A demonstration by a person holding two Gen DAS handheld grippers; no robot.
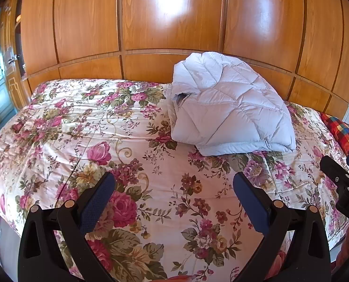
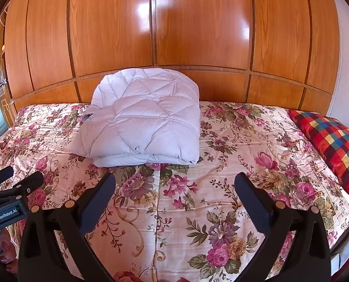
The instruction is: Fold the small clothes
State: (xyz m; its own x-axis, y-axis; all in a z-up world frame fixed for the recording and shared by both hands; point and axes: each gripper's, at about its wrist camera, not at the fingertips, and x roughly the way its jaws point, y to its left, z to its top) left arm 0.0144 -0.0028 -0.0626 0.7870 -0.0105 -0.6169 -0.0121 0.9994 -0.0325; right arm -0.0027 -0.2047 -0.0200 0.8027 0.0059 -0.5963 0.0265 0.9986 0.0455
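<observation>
A pale lilac quilted puffer garment lies folded in a bundle at the far side of the bed, against the wooden wall; it also shows in the right wrist view. My left gripper is open and empty, held above the floral bedspread, short of the garment. My right gripper is open and empty too, just in front of the garment's near edge. The right gripper's body shows at the right edge of the left wrist view; the left gripper's body shows at the left edge of the right wrist view.
A floral bedspread covers the bed. A red checked pillow lies at the right end, also seen in the left wrist view. Glossy wooden wardrobe panels stand right behind the bed.
</observation>
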